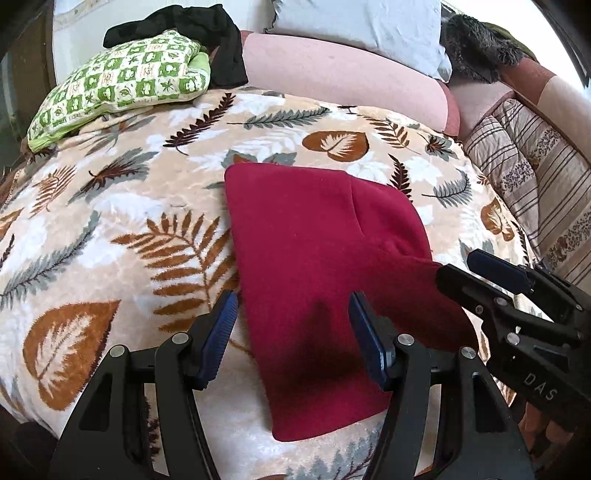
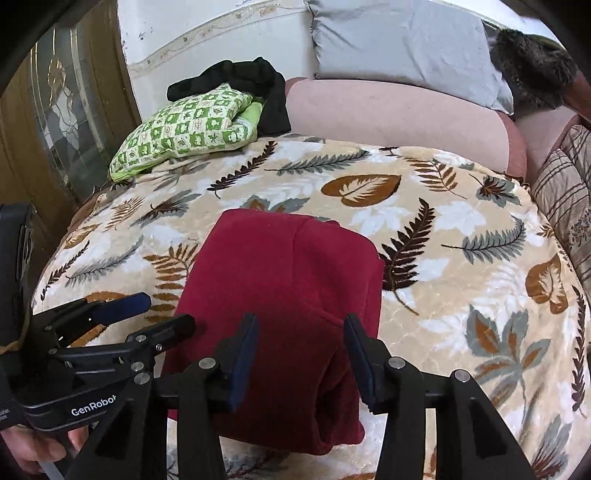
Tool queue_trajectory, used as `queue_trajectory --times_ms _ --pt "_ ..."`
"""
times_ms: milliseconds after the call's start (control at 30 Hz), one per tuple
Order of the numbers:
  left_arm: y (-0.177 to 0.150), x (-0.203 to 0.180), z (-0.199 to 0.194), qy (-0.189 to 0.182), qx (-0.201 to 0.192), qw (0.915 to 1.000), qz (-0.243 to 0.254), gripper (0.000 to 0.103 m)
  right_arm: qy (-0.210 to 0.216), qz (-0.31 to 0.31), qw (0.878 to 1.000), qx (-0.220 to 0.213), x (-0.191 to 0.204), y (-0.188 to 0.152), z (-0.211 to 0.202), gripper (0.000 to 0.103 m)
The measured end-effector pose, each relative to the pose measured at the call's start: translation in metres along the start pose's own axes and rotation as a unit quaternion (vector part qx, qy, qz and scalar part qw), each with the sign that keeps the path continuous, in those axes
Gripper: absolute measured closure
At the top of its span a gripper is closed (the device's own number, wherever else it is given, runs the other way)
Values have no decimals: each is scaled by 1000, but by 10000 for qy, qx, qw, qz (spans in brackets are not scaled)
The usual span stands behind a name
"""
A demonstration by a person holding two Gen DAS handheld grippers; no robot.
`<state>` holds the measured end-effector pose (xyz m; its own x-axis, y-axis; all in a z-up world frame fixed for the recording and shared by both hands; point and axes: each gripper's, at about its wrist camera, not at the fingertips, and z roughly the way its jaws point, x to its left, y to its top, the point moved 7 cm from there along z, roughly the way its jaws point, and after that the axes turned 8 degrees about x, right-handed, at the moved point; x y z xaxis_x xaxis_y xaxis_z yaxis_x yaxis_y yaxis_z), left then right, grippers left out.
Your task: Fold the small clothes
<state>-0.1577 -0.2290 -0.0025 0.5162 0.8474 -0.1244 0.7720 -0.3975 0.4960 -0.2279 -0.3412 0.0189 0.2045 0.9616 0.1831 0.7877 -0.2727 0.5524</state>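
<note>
My left tongs (image 1: 291, 332) and right tongs (image 2: 301, 360) both hang spread, pinching nothing, just over the near end of the one red garment (image 1: 314, 251), which lies folded into a rough rectangle on the leaf-print blanket (image 1: 110, 229) of the bed. It looks like soft, thick fleece: light, limp, not slippery, so I judge it best taken by the near corners or the folded edge. I count one red piece, plus one black garment (image 1: 207, 26) and one green checked cushion (image 1: 122, 81) well apart at the back.

leaf-print blanket (image 1: 110, 229), red garment (image 1: 314, 240), green pillow (image 1: 122, 81)
</note>
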Motion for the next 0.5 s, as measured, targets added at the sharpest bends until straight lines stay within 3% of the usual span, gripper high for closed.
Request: queue_trajectory --times_ms 233,500 --pt "1 2 -1 226 -78 9997 63 41 -37 74 10000 -43 -2 -3 1 46" --pt "-2 8 3 336 -48 9994 -19 41 -13 108 9999 -11 -1 -1 6 45"
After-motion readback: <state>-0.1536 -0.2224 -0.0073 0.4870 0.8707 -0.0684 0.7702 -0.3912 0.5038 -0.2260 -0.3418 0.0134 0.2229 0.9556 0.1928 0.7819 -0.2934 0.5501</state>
